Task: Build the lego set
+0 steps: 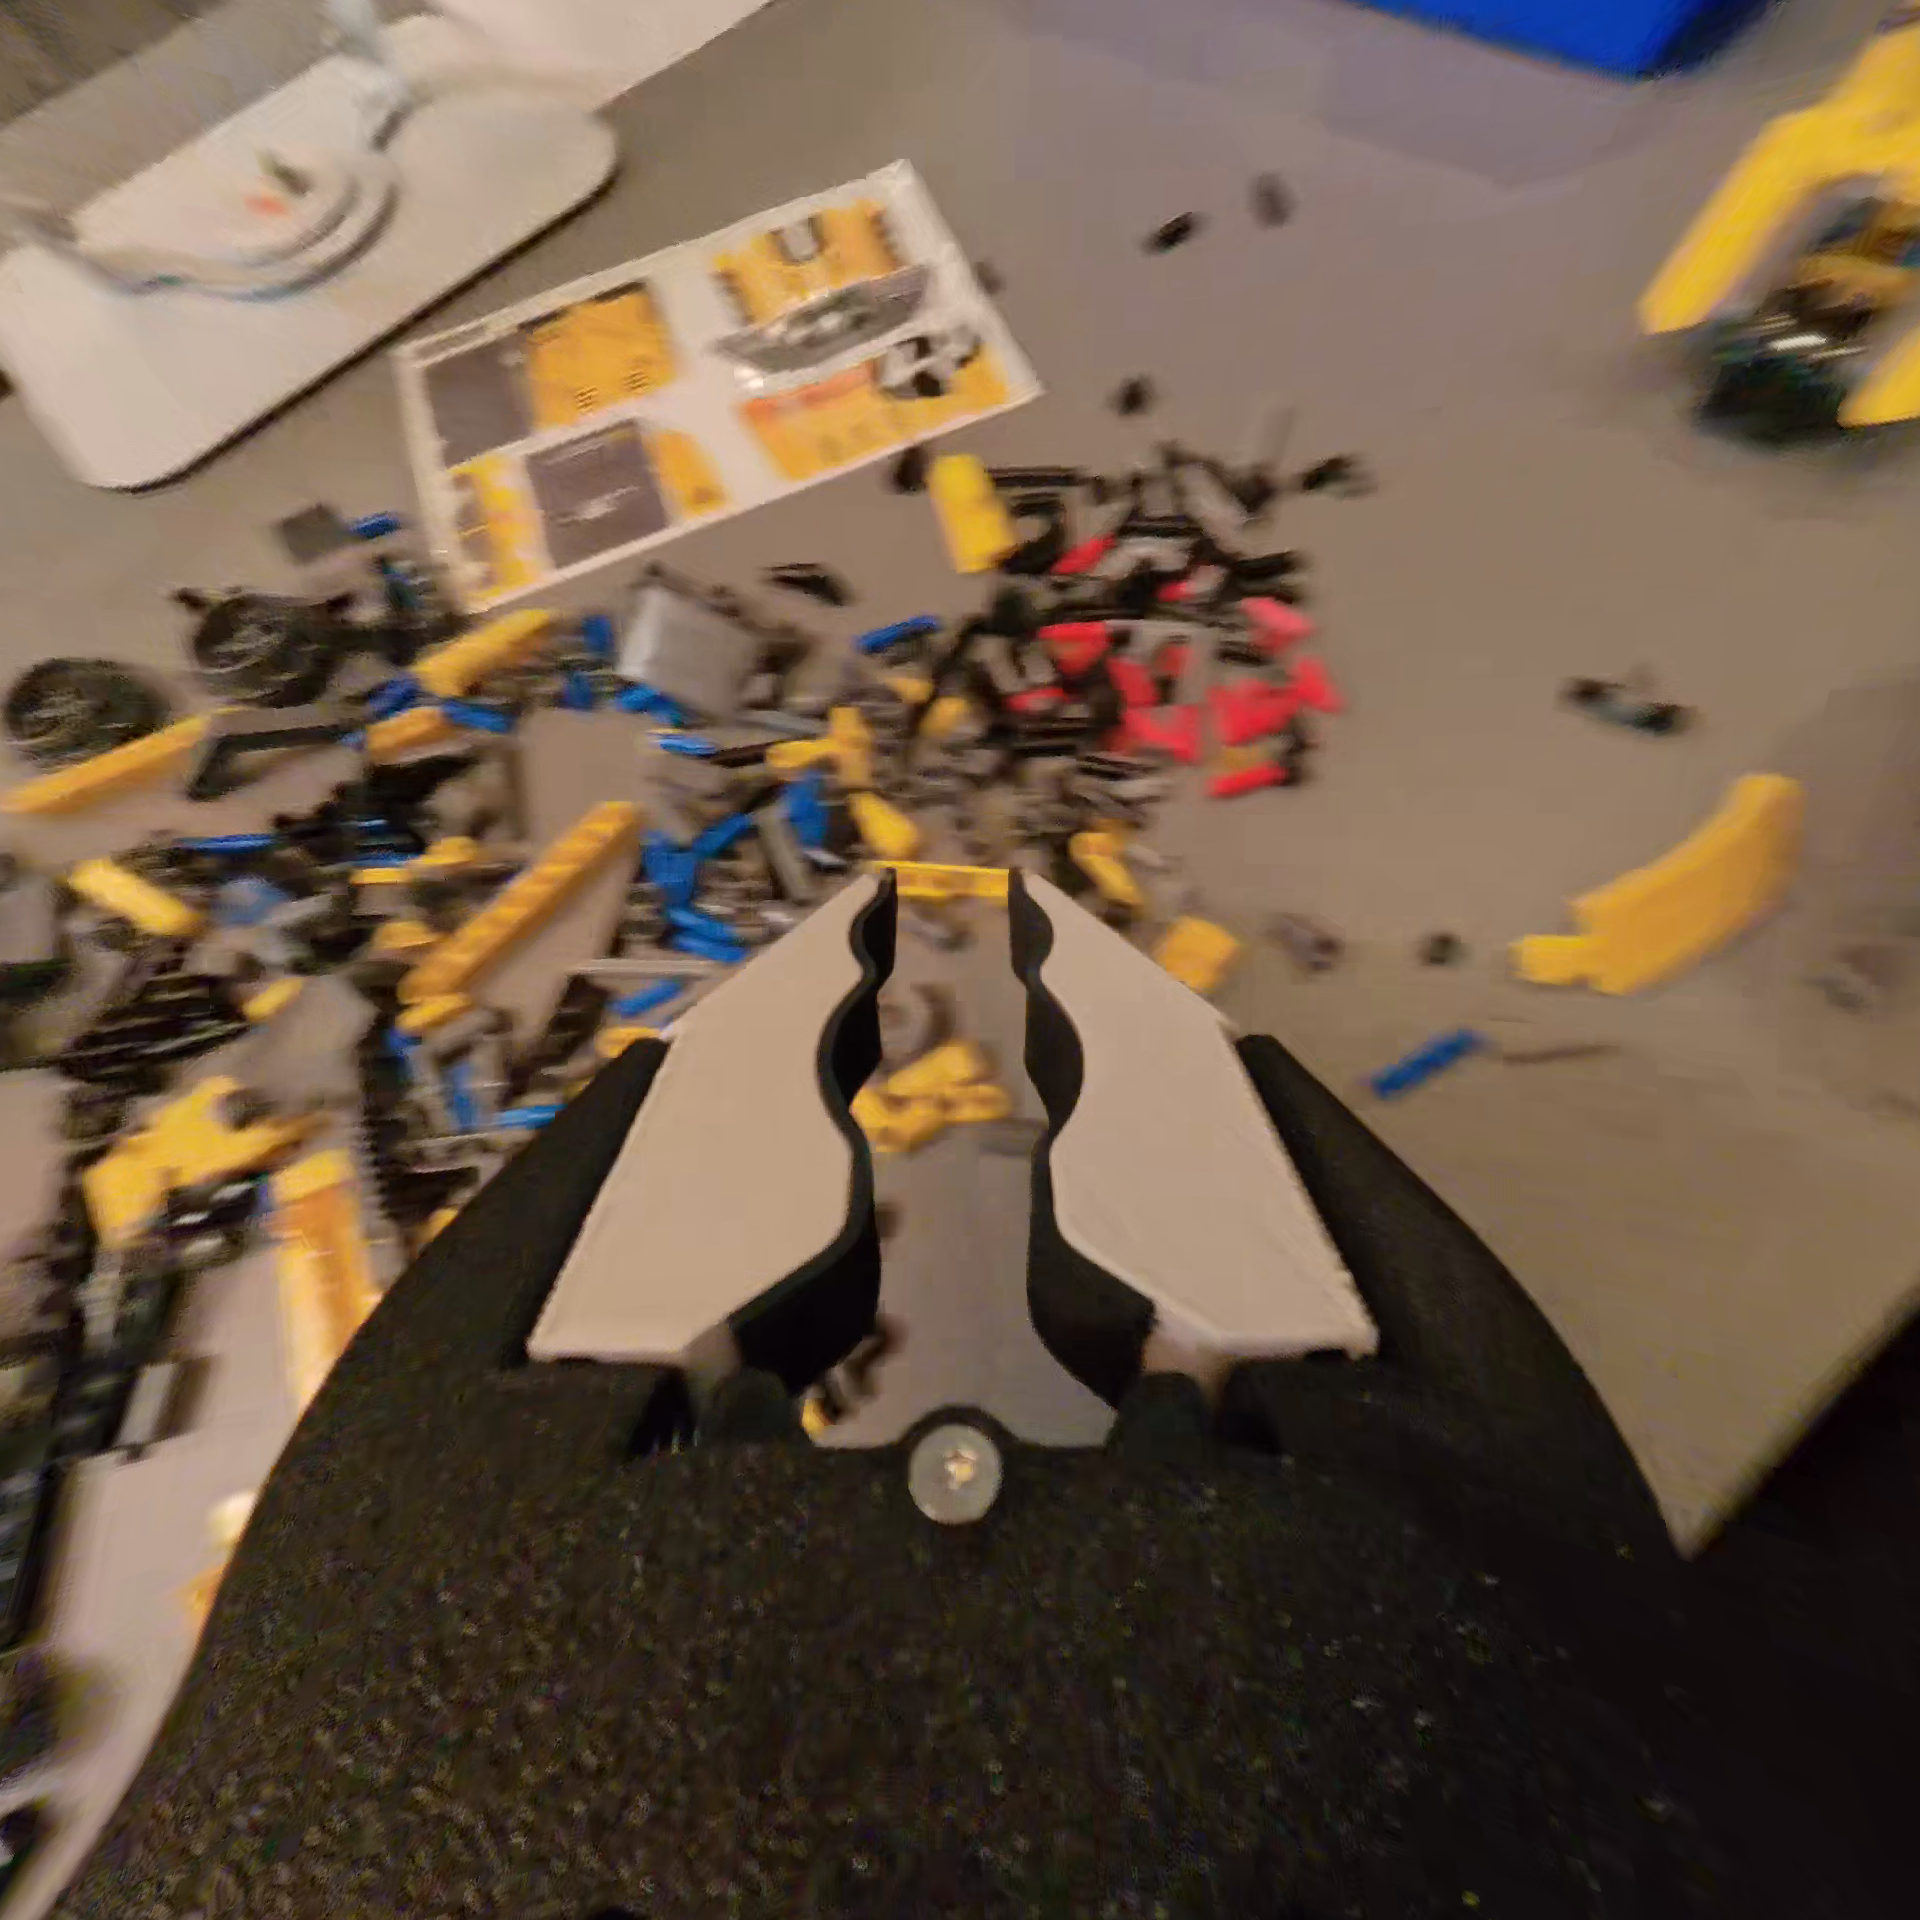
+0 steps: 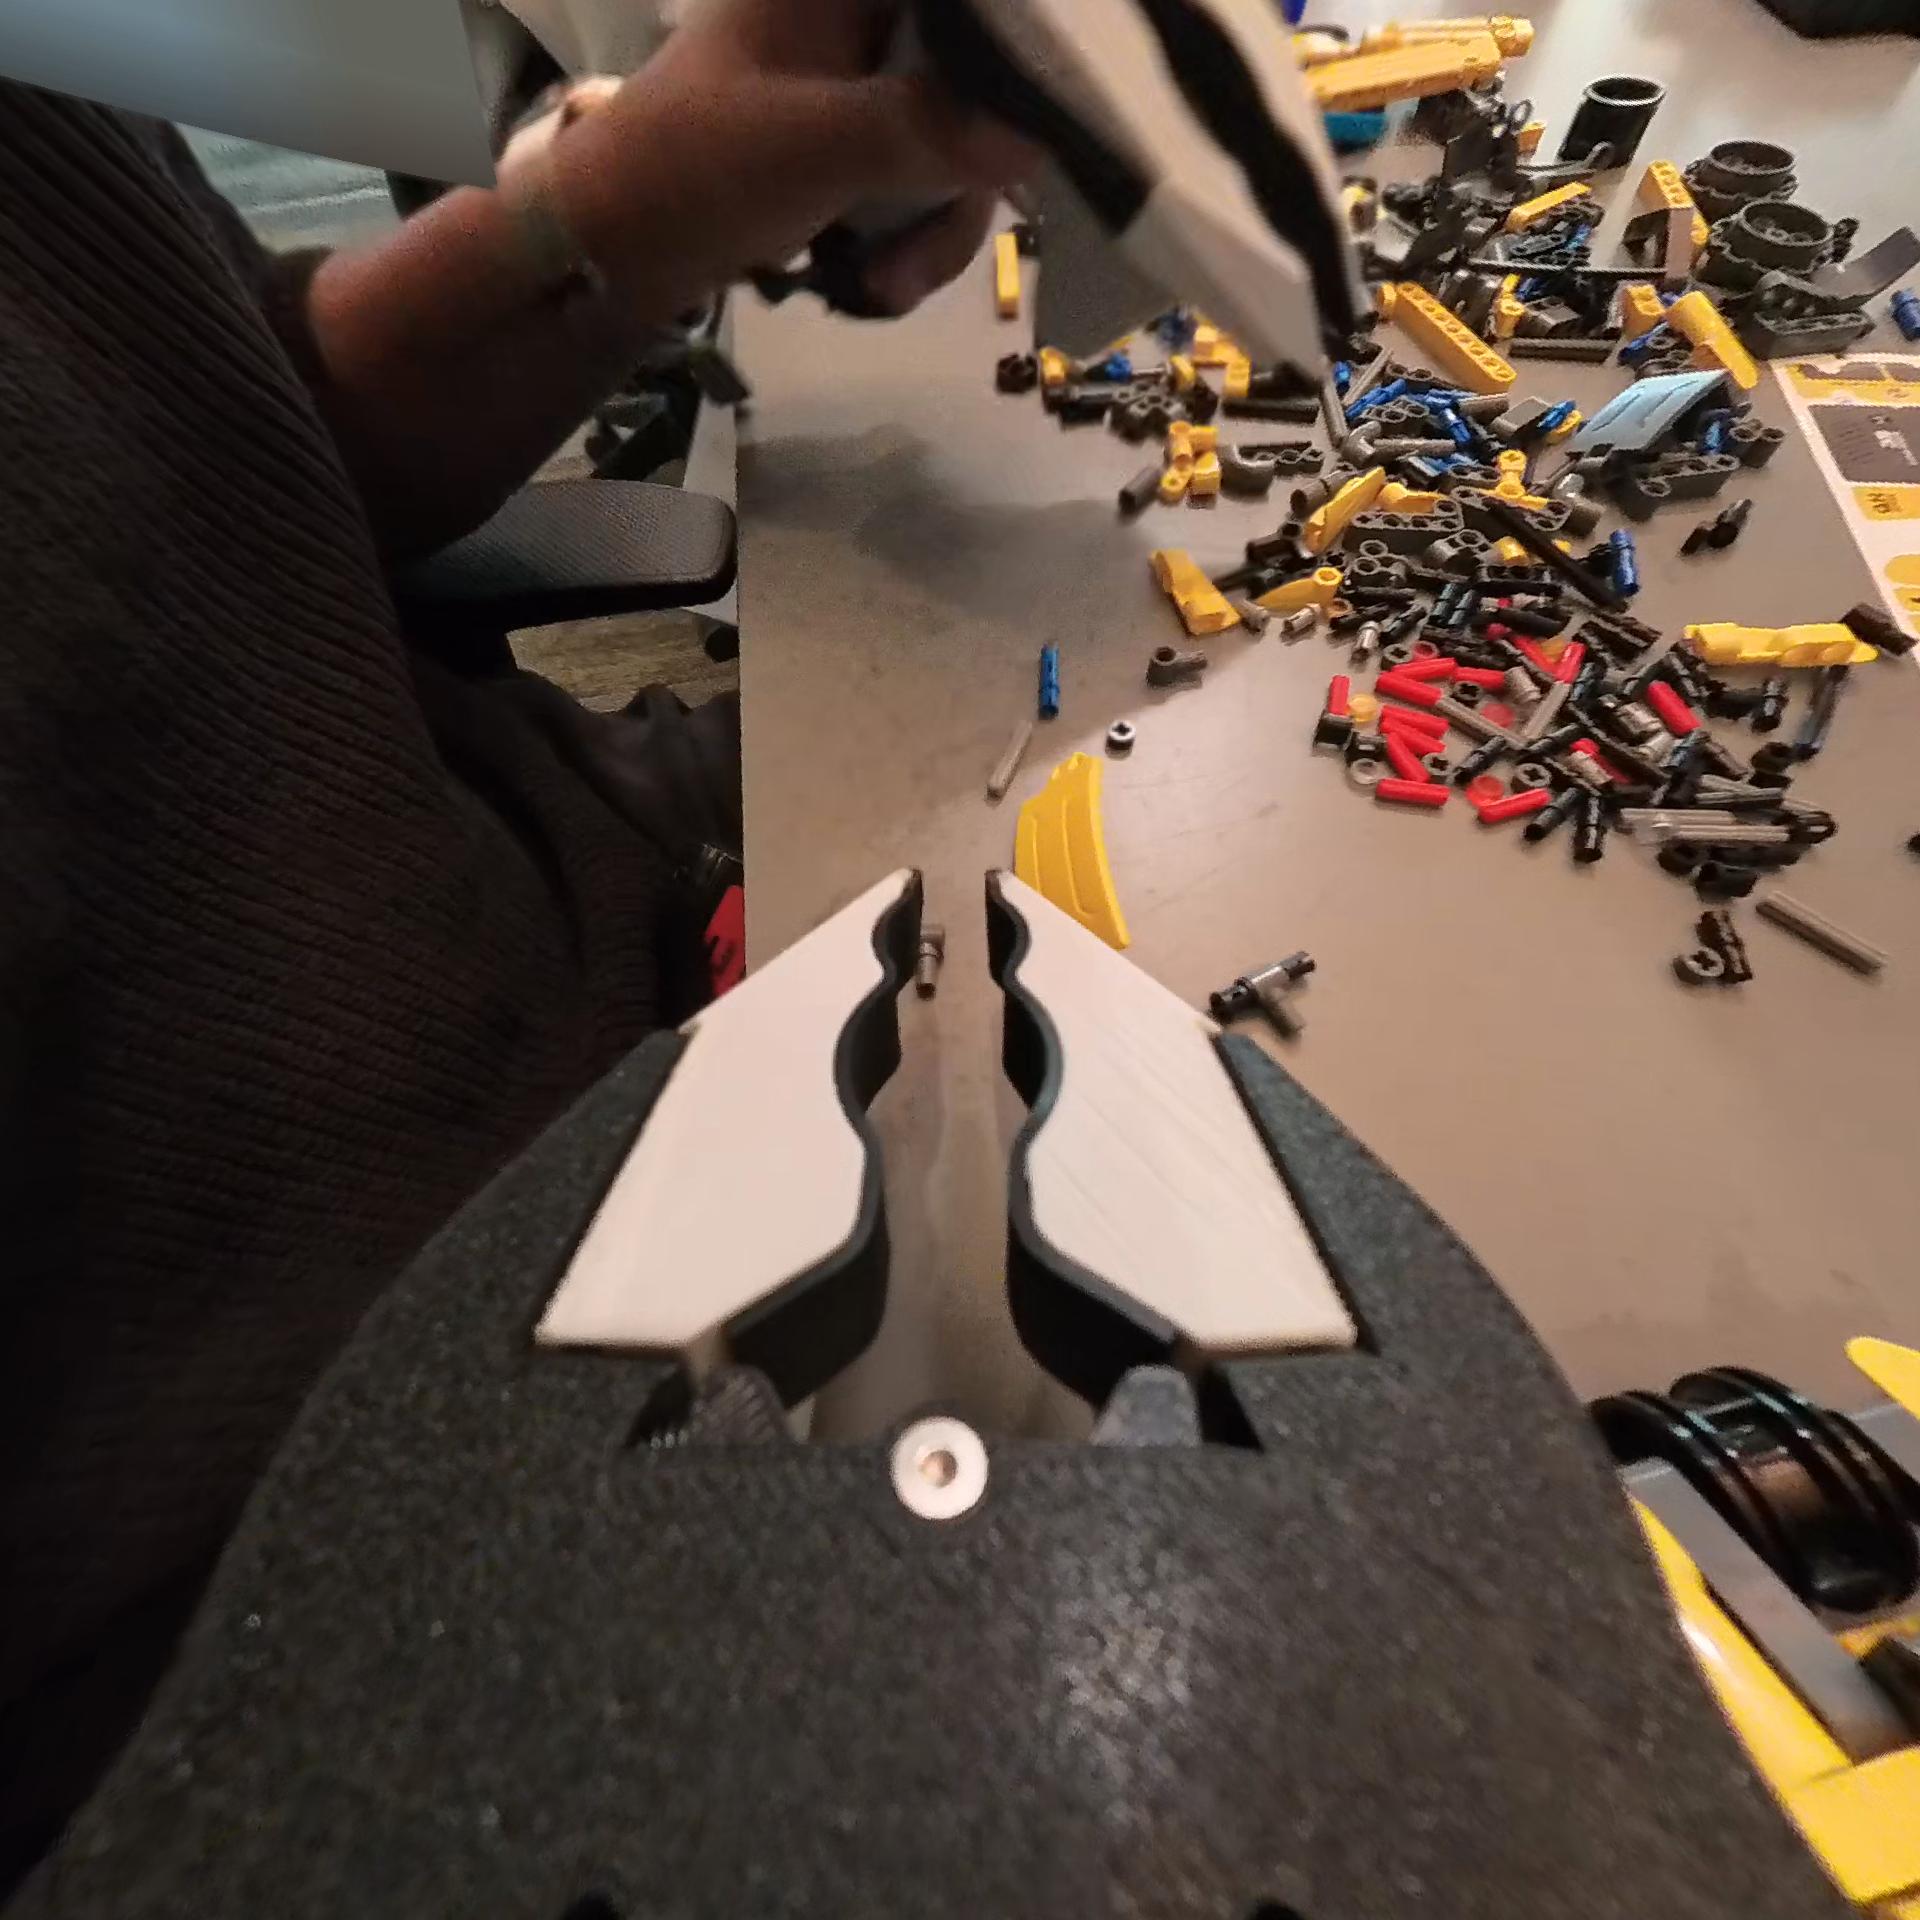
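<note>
A pile of small yellow, black, blue and red building pieces (image 1: 727, 790) lies spread on a grey table (image 1: 1455, 1195). My left gripper (image 1: 952, 888) hovers low over the pile with its jaws apart. A short yellow beam (image 1: 951, 879) shows right at its tips, and blur hides whether they touch it. In the right wrist view a hand (image 2: 727, 156) holds that gripper (image 2: 1335, 327) down at the pile (image 2: 1455, 520). My right gripper (image 2: 953, 883) is open and empty near the table's edge. A small grey pin (image 2: 928, 961) lies on the table between its fingers. A yellow curved panel (image 2: 1070, 842) is beside its right tip.
A sticker sheet (image 1: 717, 374) and a white lamp base (image 1: 312, 260) lie behind the pile. A partly built yellow model (image 1: 1808, 239) stands at far right, also low right in the right wrist view (image 2: 1766, 1662). A person's dark sleeve (image 2: 260, 831) and a chair armrest (image 2: 582, 551) are past the table edge (image 2: 740, 727). Left tips to right tips: about 20 cm. To reach the partly built yellow model (image 1: 1808, 239) in a straight line is about 15 cm for my right fingers, about 25 cm for my left.
</note>
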`<state>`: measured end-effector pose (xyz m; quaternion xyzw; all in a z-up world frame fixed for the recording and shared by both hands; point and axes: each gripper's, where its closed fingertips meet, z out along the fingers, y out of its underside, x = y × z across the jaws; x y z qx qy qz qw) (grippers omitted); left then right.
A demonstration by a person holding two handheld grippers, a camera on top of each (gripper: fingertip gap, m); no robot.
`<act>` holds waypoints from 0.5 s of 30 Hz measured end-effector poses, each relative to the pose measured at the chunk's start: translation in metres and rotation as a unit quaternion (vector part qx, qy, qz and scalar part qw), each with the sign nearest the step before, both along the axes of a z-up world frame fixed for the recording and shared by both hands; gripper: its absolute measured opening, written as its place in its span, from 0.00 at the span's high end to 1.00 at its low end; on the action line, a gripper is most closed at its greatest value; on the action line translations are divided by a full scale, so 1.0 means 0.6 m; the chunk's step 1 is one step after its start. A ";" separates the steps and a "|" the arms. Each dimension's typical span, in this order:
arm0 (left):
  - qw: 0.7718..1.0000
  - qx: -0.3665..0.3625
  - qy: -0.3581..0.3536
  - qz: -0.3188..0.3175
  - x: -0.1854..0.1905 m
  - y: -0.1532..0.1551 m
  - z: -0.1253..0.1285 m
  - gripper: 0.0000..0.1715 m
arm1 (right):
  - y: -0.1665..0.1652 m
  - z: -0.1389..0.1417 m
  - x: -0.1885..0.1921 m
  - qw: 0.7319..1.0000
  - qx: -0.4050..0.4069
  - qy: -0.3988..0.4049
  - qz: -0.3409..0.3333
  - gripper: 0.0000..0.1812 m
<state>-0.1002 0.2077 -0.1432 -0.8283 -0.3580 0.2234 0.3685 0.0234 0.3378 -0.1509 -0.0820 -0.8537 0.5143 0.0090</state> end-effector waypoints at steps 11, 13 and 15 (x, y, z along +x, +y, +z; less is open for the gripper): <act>0.997 -0.029 -0.075 -0.008 -0.121 -0.032 -0.059 0.96 | -0.004 -0.019 0.001 0.998 0.043 0.038 -0.006 0.96; 0.996 -0.044 -0.069 -0.019 -0.124 -0.028 -0.062 1.00 | -0.003 -0.015 0.002 0.999 0.034 0.033 -0.004 0.96; 0.996 -0.048 -0.071 -0.036 -0.118 -0.021 -0.062 1.00 | -0.002 -0.007 0.002 0.999 0.019 0.027 -0.002 0.96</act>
